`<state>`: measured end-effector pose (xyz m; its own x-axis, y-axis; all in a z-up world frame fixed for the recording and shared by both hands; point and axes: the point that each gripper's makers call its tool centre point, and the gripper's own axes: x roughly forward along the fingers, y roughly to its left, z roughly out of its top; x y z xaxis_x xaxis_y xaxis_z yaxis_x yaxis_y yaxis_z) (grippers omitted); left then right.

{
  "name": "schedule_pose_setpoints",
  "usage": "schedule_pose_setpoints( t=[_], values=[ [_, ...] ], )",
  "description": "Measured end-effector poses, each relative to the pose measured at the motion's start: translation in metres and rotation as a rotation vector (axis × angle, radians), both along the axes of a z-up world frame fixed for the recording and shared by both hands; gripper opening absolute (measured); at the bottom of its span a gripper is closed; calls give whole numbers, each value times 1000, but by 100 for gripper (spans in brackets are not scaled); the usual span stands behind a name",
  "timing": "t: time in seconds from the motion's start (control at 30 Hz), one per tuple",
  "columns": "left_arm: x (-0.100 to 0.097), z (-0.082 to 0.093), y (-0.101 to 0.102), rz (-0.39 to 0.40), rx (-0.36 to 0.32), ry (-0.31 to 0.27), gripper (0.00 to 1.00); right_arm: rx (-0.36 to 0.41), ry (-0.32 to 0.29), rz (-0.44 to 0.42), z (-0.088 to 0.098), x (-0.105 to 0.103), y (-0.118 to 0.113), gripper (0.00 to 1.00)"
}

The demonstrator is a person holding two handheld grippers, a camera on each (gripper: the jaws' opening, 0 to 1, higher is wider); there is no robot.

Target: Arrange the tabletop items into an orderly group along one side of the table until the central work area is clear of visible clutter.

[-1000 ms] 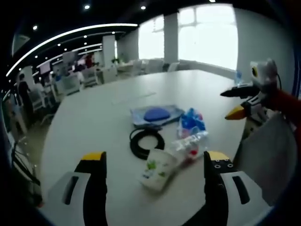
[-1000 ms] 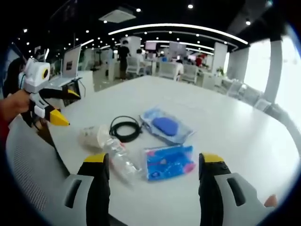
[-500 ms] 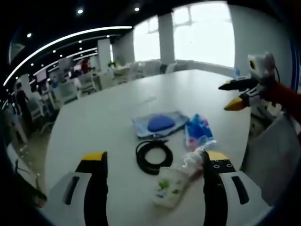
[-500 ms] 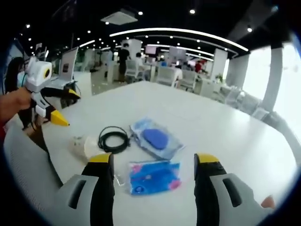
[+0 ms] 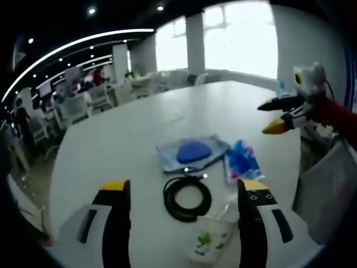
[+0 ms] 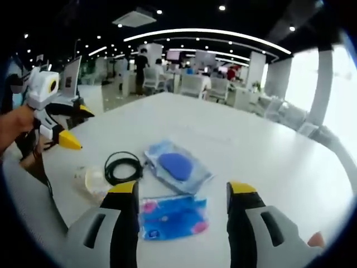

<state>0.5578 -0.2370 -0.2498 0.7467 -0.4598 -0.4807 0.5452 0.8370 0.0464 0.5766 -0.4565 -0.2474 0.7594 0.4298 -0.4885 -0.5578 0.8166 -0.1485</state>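
- Clutter is sitting bunched near one edge of the white surface (image 5: pixel 139 128): a clear pouch with a blue oval item (image 5: pixel 192 152), a blue-and-pink packet (image 5: pixel 241 162), a coiled black cable (image 5: pixel 187 198), and a white pack with green print (image 5: pixel 211 247).
- In the left gripper view, the cable is lying just in front of the pouch, the packet is lying beside the pouch, and the white pack is sitting nearest the camera, between the jaws.
- The left hand-held gripper (image 5: pixel 179 192) is hovering above the cable with its jaws spread, gripping nothing.
- The right hand-held gripper (image 6: pixel 179 192) is hovering over the blue-and-pink packet (image 6: pixel 173 216), jaws spread and empty.
- Office desks and chairs (image 6: pixel 189 84) are showing beyond the surface.
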Motion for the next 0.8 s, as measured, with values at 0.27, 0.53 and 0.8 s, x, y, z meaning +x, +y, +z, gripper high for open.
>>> schedule_pose_setpoints(
  t=[0.27,0.53,0.8],
  values=[
    [24,-8,-1,-16,16,28,72,-16,22,-9,-2,19,-6,60],
    [49,-17,-6,-30,21,57,70,-24,50,-14,-12,42,-7,59],
    [71,-28,-15,-58,42,81,65,-38,88,-19,-29,62,-8,56]
  ],
)
